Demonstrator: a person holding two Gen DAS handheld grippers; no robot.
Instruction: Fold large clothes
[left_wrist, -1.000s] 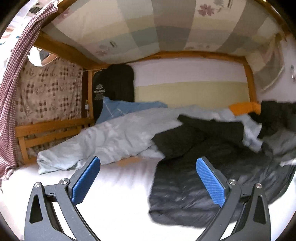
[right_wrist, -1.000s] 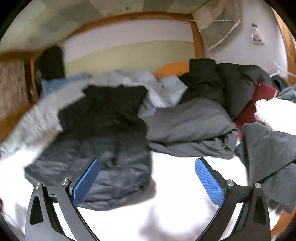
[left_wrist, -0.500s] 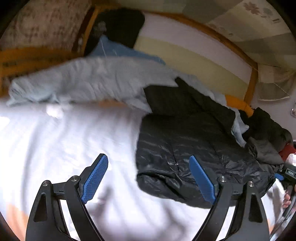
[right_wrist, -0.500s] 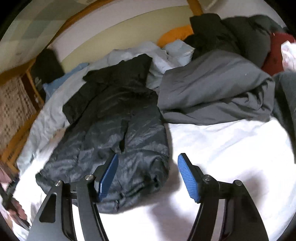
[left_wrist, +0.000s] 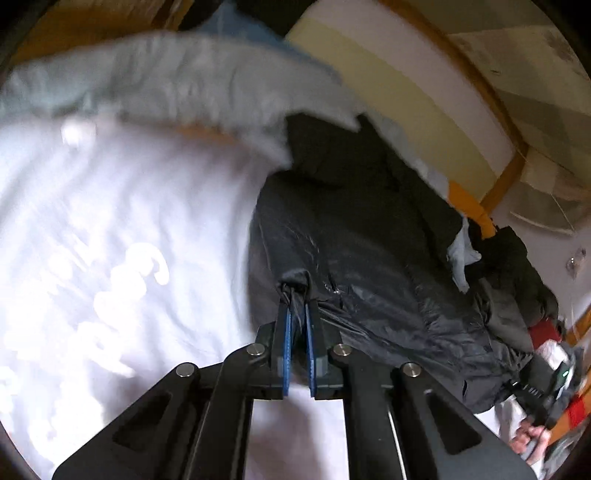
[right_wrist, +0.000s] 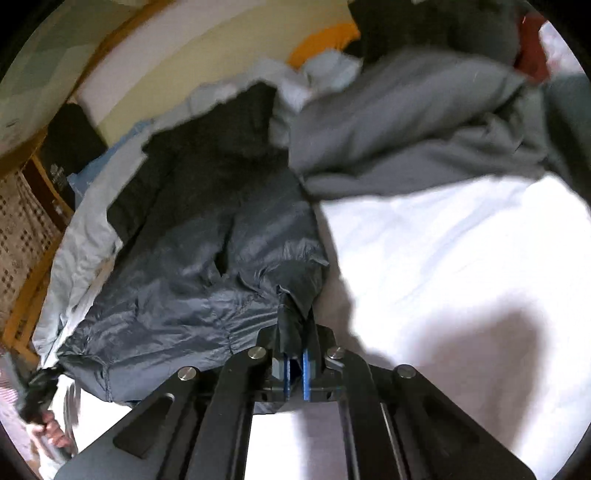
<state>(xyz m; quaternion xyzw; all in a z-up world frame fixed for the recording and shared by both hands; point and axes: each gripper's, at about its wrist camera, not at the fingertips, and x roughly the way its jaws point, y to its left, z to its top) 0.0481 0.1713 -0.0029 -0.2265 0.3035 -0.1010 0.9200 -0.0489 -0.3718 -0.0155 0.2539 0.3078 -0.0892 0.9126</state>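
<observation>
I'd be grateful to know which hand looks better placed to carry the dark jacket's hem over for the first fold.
Probably the right. Both tongs, left and right, are shut on the dark puffer jacket at its near hem, but bare white sheet lies beside the right corner, while the pale blue quilt crowds the left side.

Bed (right_wrist: 461, 258) with white sheet, wooden frame

Dark shiny puffer jacket (right_wrist: 207, 258), grey garment (right_wrist: 406, 140) and pale-blue quilt (left_wrist: 166, 77) lie on it.

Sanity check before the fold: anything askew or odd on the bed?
Dark puffer jacket lies crooked and rumpled, its far end riding over the pale blue bedding. Grey garment sits heaped beside it. Nothing looks torn or spilled.
</observation>
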